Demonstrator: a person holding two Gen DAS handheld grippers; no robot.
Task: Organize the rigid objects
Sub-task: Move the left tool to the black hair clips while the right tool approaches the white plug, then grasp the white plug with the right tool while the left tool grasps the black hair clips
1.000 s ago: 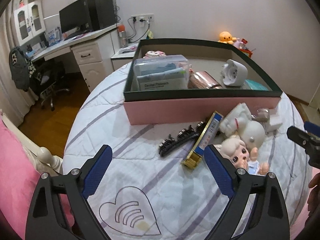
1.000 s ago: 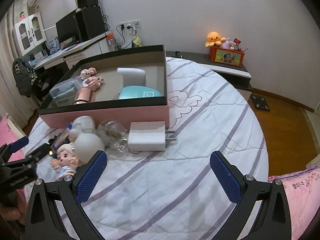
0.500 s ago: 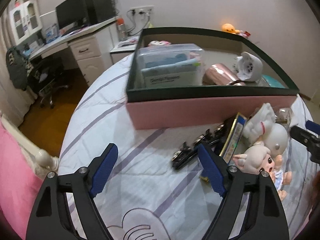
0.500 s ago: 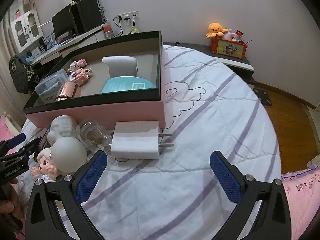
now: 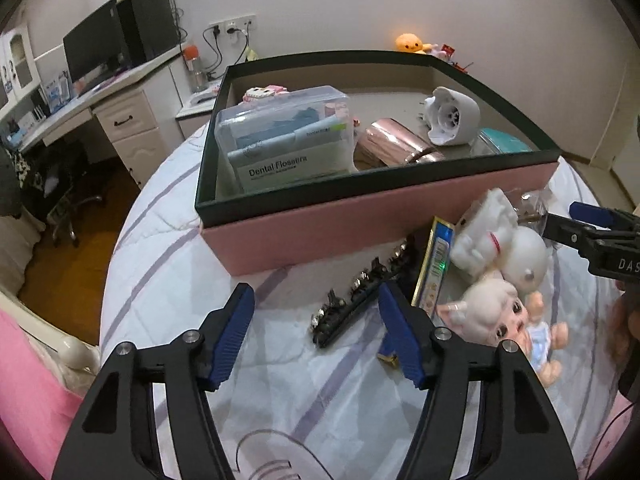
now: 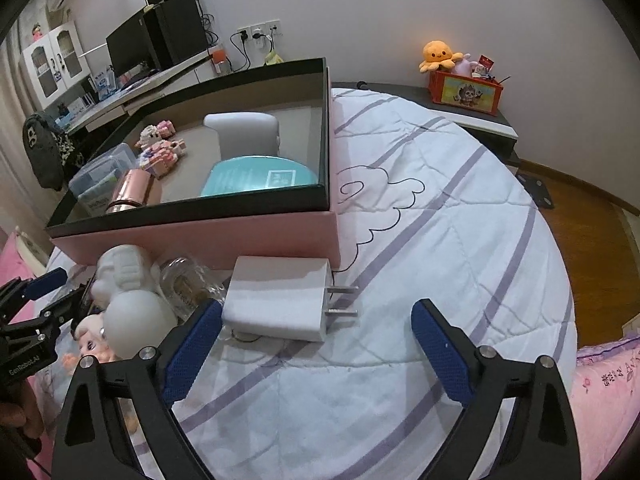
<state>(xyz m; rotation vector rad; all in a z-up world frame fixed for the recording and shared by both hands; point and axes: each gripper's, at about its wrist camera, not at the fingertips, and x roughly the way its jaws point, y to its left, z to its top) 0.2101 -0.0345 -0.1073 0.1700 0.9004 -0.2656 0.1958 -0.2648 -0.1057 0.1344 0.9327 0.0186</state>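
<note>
A pink box with a dark rim [image 5: 376, 216] stands on the bed and holds a dental flosser case [image 5: 286, 140], a rose-gold cylinder [image 5: 396, 148] and a white plug-like device [image 5: 452, 116]. In front of it lie a black hair clip [image 5: 358, 304], a slim gold-edged packet [image 5: 434, 268], a white figurine [image 5: 500, 240] and a doll [image 5: 508, 316]. My left gripper [image 5: 316, 328] is open, its right finger just beside the clip. My right gripper [image 6: 316, 348] is open just in front of a white charger [image 6: 280, 300], next to a clear bottle [image 6: 188, 288].
The bed has a white quilt with purple stripes [image 6: 440, 208]. A desk with a monitor [image 5: 104, 48] and a chair stand to the left on the wooden floor. A low shelf holds an orange plush [image 6: 438, 54] and a red box. A pink pillow [image 5: 24, 380] lies at left.
My left gripper has moved forward and down toward the hair clip, and its jaws have narrowed a little. My right gripper has moved forward and left toward the white charger.
</note>
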